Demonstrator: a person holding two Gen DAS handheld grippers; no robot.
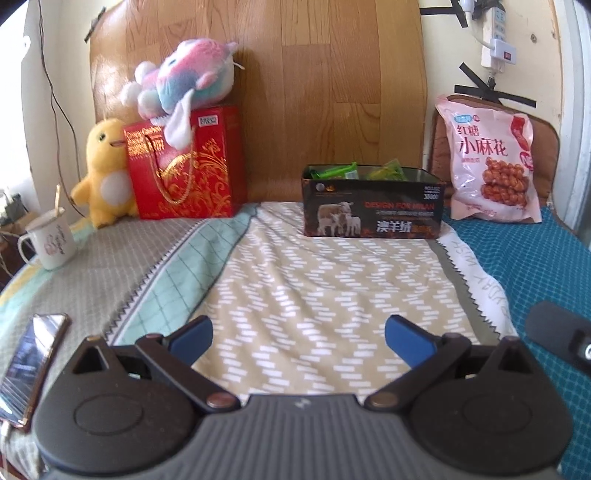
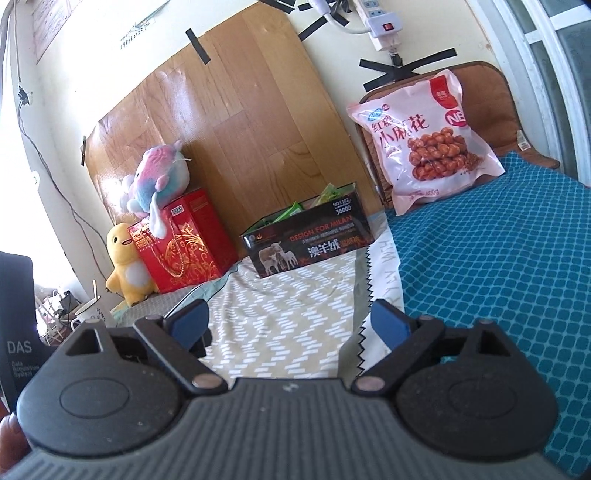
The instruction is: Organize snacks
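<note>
Left gripper (image 1: 298, 336) view alone shows phone (image 1: 27, 365) bottom-left.

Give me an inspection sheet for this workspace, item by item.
Surface: patterned bedding, wrinkled; blue quilt on one side.
Job's things: open black box holding green packets; pink snack bag upright against a brown cushion.
Clutter: red gift box, two plush toys, mug, phone.
Grippers: left hand-held gripper and right hand-held gripper open, empty.
Cables: power strip taped to wall.
Surroundings: wood panel.
</note>
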